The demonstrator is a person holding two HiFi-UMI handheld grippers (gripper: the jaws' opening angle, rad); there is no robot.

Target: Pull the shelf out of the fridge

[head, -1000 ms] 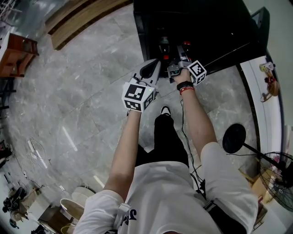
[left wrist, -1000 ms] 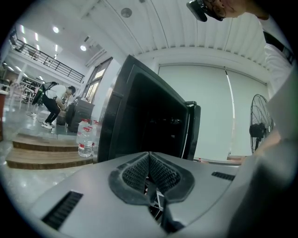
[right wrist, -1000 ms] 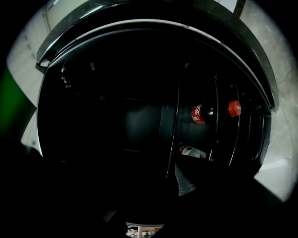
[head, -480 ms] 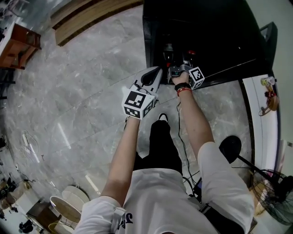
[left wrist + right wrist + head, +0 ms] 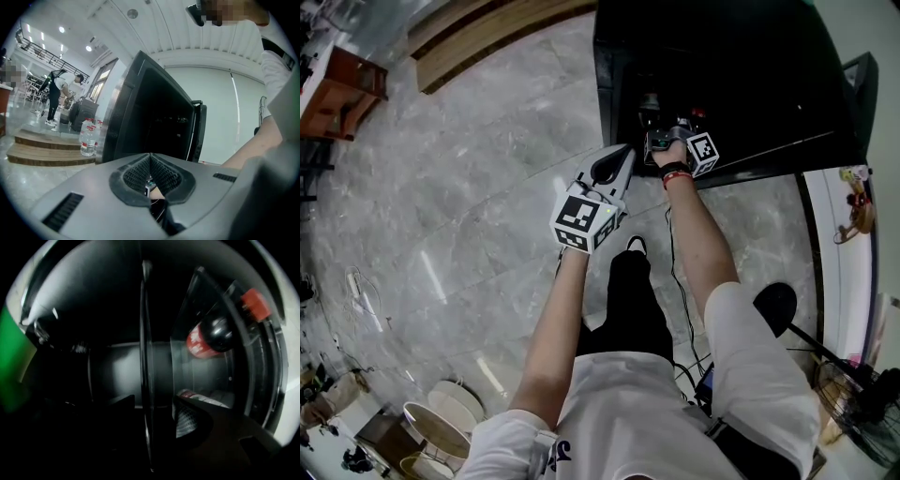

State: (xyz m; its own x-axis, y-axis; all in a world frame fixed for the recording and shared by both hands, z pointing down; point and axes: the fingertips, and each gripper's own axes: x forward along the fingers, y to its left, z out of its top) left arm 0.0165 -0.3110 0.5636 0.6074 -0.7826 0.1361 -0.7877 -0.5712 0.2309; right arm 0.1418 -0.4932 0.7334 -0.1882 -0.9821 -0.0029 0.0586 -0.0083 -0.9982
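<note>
I see a grey marble floor [image 5: 469, 187] carrying everything here. The black fridge [image 5: 722, 56] stands on it at the top of the head view. A wooden step [image 5: 487, 37] runs off to the fridge's left, and a round black stand base [image 5: 776, 305] sits at the right. In the left gripper view, water bottles [image 5: 87, 138] stand on the step. Inside the fridge the glass shelf [image 5: 145, 357] shows edge-on. I cannot tell whether the red-labelled bottle [image 5: 206, 338] beside it rests on it.

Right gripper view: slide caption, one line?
Right gripper closing its jaws around the glass shelf edge inside the fridge, bottle beyond.
</note>
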